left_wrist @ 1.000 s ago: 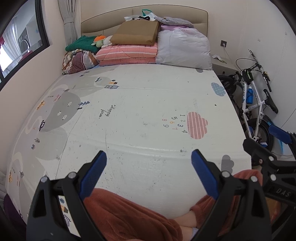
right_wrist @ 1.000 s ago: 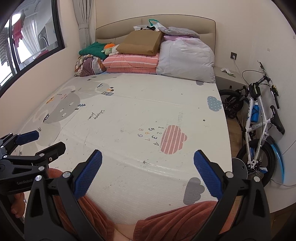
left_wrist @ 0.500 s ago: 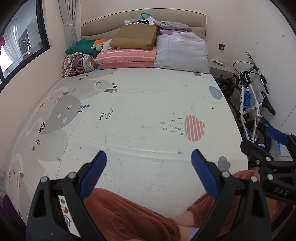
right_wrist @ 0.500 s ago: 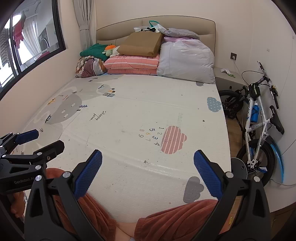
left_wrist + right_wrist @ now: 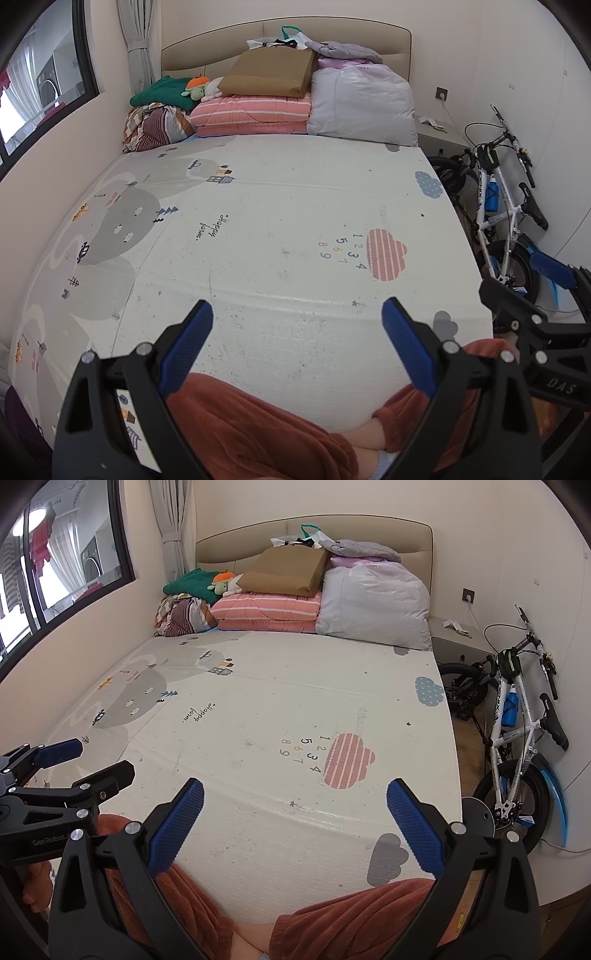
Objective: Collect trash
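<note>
My left gripper (image 5: 297,314) is open and empty, held over the near edge of a bed covered by a white patterned play mat (image 5: 280,206). My right gripper (image 5: 295,794) is open and empty too, beside it on the right; it also shows at the right edge of the left wrist view (image 5: 532,291). The left gripper shows at the left edge of the right wrist view (image 5: 85,760). Small papers (image 5: 456,626) lie on the bedside table (image 5: 461,642) at the far right. A white plastic bag (image 5: 299,539) sits on top of the pile at the headboard.
Folded quilts (image 5: 266,613), a grey pillow (image 5: 373,605), a brown paper bag (image 5: 288,572) and clothes (image 5: 184,613) are stacked at the head of the bed. A white bicycle (image 5: 517,716) stands on the right. A window (image 5: 55,572) is on the left. The person's rust-coloured trouser legs (image 5: 351,912) are below.
Both grippers have pulled back and risen slightly, so the bed looks a little farther away. Both stay open and empty.
</note>
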`<state>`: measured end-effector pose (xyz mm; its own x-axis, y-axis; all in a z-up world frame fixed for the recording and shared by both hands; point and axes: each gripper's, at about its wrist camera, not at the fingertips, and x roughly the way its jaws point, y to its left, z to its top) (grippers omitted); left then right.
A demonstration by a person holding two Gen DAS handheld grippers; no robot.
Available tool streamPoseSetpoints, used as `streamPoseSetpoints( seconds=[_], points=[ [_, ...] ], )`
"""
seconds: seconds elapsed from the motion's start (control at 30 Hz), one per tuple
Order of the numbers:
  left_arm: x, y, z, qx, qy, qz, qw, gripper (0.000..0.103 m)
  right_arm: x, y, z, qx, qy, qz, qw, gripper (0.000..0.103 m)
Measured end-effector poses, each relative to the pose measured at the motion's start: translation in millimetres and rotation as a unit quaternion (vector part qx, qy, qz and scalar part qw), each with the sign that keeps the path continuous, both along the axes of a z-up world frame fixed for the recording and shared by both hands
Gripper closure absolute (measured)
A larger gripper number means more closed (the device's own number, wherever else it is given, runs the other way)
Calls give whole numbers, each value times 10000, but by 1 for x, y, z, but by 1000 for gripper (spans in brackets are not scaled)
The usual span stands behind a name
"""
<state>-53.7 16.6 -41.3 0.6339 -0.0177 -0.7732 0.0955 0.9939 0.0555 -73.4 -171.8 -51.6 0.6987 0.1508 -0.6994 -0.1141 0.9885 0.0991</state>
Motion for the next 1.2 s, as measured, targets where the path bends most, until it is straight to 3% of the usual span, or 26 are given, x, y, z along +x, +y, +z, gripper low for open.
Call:
streamPoseSetpoints(
  seconds=[1.2],
  points=[
    [-4, -3, 0, -60, 18, 11, 10000, 11, -5, 2, 7, -4, -76, 93, 9999, 7]
  ],
)
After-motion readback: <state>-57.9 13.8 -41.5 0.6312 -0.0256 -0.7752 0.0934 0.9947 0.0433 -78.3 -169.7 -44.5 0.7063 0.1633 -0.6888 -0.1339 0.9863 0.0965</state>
